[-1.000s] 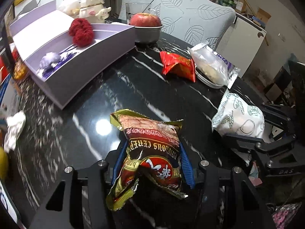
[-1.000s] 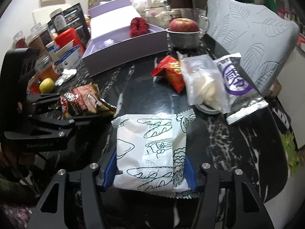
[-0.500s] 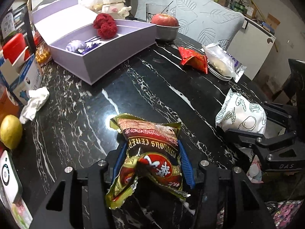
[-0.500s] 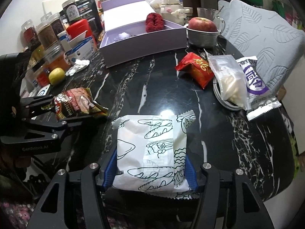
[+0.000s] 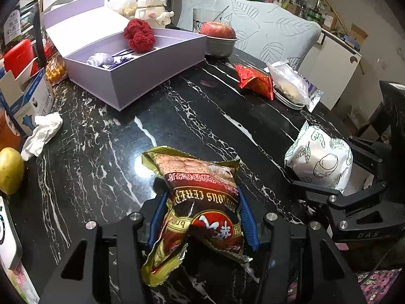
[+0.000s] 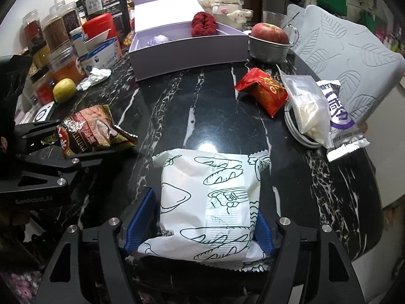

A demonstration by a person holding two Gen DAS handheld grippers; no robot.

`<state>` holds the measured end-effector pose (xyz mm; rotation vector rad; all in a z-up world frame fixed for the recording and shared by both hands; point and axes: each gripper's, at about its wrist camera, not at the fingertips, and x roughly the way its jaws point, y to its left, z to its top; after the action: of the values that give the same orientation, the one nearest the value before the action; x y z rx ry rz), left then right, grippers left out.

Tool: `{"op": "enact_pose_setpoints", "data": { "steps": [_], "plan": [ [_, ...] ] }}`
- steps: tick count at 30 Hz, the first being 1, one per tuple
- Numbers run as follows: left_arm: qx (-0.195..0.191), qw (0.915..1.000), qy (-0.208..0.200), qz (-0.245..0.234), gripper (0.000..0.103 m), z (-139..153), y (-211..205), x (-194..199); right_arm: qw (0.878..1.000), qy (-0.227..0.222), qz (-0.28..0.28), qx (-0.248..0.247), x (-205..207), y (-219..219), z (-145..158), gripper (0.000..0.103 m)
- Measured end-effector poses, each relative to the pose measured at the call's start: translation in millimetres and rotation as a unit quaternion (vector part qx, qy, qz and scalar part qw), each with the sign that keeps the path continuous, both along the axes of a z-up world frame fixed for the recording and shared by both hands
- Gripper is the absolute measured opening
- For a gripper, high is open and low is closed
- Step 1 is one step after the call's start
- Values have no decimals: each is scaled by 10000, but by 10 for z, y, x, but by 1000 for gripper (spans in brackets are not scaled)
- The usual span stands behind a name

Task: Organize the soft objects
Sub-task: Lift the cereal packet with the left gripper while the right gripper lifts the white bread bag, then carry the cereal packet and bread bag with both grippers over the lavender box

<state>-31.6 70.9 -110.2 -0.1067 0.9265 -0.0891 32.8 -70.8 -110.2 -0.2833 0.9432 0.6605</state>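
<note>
My left gripper point(image 5: 202, 212) is shut on a brown and gold cereal snack packet point(image 5: 200, 197), held above the black marble table point(image 5: 106, 152); it also shows in the right wrist view point(image 6: 86, 131). My right gripper point(image 6: 202, 217) is shut on a white bread packet with line drawings point(image 6: 210, 197), seen too in the left wrist view point(image 5: 321, 162). An open lilac box point(image 5: 141, 68) at the far side holds a red woolly item point(image 5: 139, 35) and a small pale purple item point(image 5: 101, 58). A red snack packet point(image 6: 265, 91) and clear and purple-white packets point(image 6: 319, 106) lie on the right.
A metal bowl with an apple point(image 6: 269, 43) stands beside the box. Jars, a red container and a blue-white carton point(image 6: 101, 55) crowd the left edge, with a crumpled tissue point(image 5: 40, 134) and a yellow fruit point(image 6: 64, 90). A leaf-pattern chair point(image 6: 349, 58) stands behind the table.
Both grippers have drawn back from the lilac box toward the near table edge, each still holding its packet. The box and far packets look farther away.
</note>
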Motion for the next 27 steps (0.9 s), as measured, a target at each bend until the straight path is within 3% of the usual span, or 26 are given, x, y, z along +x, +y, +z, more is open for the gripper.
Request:
{"op": "enact_pose_setpoints", "data": {
  "steps": [3,5,9,18,27],
  "plan": [
    [-50,9999,-68,70,51,-3,29,-33,10000,-28,13,-42,-33,6,-2,71],
    [-74,9998,-104,120,51,-3,45,-51,9999,-114,27,-110,-62,14,-1,61],
    [-119,9997,-136,189,51,-5,61,-54,9998,-130,130,-72,-83,20,2,56],
    [-428,9982,-187,370,49,128,134,1,9988,68,377,313,-25,0,66,53],
    [-376,9956,-681,521,49,573,297,132,9950,-160,654,743,170,96,424,52]
  ]
}}
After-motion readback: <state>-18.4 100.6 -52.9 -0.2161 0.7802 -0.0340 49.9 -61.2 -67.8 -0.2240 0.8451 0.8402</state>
